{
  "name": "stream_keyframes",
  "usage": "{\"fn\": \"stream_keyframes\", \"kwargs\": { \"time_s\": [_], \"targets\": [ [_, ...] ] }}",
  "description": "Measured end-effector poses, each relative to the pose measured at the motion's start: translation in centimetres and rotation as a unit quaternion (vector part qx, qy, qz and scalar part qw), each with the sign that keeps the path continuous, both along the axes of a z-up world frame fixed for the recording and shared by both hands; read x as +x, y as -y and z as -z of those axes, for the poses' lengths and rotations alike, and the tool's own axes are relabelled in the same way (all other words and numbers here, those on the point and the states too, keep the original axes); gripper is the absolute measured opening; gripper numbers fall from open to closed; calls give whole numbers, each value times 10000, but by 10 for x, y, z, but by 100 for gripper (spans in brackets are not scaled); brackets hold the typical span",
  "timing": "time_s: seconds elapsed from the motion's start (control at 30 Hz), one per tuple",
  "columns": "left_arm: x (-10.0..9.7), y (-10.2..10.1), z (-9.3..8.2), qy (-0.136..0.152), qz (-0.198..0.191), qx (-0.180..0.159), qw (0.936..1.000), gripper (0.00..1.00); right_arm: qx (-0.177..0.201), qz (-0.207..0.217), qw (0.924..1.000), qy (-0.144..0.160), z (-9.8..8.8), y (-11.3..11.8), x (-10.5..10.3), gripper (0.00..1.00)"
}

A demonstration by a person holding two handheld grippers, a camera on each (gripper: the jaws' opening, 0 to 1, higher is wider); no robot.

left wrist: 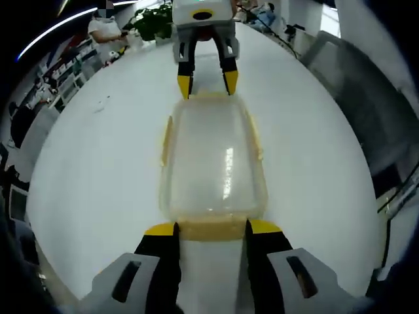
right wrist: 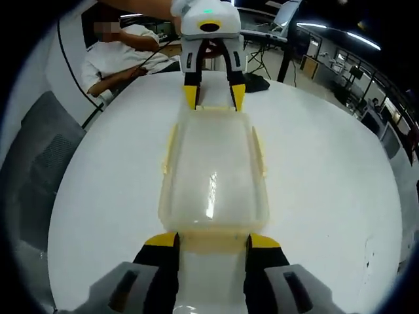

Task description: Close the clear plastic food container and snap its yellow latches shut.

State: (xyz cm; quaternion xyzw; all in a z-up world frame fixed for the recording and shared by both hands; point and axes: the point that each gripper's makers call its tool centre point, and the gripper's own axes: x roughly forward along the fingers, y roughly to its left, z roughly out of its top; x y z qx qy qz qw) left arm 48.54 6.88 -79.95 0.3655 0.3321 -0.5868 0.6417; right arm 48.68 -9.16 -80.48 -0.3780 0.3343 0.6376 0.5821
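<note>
Left gripper (left wrist: 211, 227): nearest in the left gripper view, my yellow-tipped jaws stand apart on either side of the container's near end latch (left wrist: 211, 230), level with it; I cannot tell whether the tips touch it
Right gripper (right wrist: 212, 241): the same stance at the opposite end in the right gripper view, jaws spread and flanking that end latch (right wrist: 213, 242), nothing pinched
Container (left wrist: 213, 163): clear plastic food container lying lengthwise between my two grippers on the white table (left wrist: 98, 170), lid (right wrist: 213, 173) already seated on top
Side latches (left wrist: 166, 140): yellow tabs along both long edges look folded down against the walls, though I cannot be sure they are locked
Step in hand: I judge the lid is down and I am at the two end latches, one gripper per end
Next move: each tab needs pressing down and inward until it clicks, both ends pushed evenly so the box does not slide on the slick top
Materials: cloudy translucent plastic, rounded rectangular shape, glossy lid catching a bright streak of light; latches an opaque pale yellow; table smooth and matte white
Far side: a seated person (right wrist: 121, 55) in a light shirt beyond the table edge, and a potted plant (left wrist: 154, 23) behind the other gripper
</note>
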Motion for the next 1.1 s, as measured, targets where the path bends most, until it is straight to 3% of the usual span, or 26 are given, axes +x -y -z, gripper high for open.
{"fn": "stream_keyframes", "kwargs": {
  "time_s": [0.33,0.43,0.53,1.1],
  "targets": [
    [-2,2,0,-16,-172,268,9995,37,-165,41,9999,9,0,-1,-1,35],
    [0,0,0,-100,-465,195,9987,35,-194,123,9997,-6,0,0,-1,35],
    [-3,-4,-2,118,-366,457,9982,35,-105,37,9999,69,-9,-4,-1,34],
    [0,4,-32,231,-335,385,9984,35,-155,173,9994,249,-34,4,0,35]
  ]
}}
